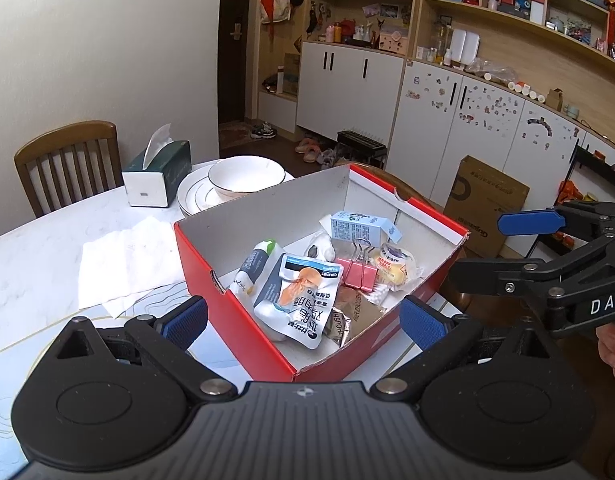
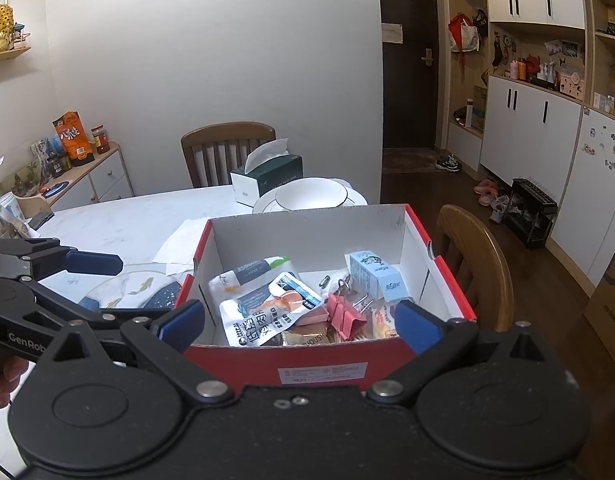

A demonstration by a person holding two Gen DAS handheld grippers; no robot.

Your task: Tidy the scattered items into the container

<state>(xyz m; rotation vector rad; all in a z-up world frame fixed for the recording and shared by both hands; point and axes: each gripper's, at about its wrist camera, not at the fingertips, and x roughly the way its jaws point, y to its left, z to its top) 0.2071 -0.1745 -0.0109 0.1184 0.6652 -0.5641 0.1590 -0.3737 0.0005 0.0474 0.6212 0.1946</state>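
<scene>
A red cardboard box with a white inside stands on the marble table; it also shows in the right wrist view. Inside lie a white snack pouch, a small tube, a pink binder clip, a light blue carton and a wrapped bun. My left gripper is open and empty, its fingers astride the box's near corner. My right gripper is open and empty at the box's near wall. The right gripper also shows in the left wrist view, beside the box.
Loose white tissues lie left of the box. A green tissue box, stacked plates and a bowl stand behind. A patterned placemat lies at the left. Wooden chairs stand at the table's edges.
</scene>
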